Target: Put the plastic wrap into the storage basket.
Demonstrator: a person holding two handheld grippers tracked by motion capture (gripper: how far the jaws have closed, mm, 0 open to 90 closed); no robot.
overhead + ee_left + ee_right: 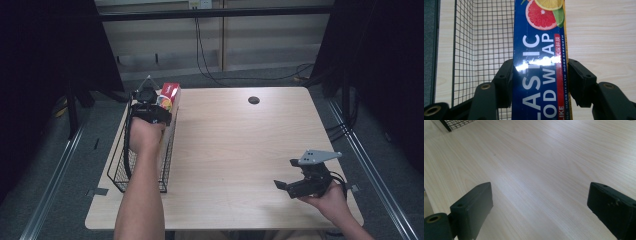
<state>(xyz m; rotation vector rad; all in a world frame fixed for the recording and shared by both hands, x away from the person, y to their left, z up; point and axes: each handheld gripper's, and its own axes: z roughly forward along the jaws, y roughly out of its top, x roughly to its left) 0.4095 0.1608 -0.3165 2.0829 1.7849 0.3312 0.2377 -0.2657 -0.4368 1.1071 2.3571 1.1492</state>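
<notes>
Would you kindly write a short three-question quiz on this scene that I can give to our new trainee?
1. True or false: the left gripper is shut on the plastic wrap box.
2. What is the wire basket standing on?
A. the floor
B. the wooden table
C. a shelf
3. In a few words, how do the jaws of the right gripper stand, and is anything between them?

Key
1. True: both pads press on the sides of the box.
2. B
3. Wide apart, with nothing between them, above bare tabletop.
</notes>
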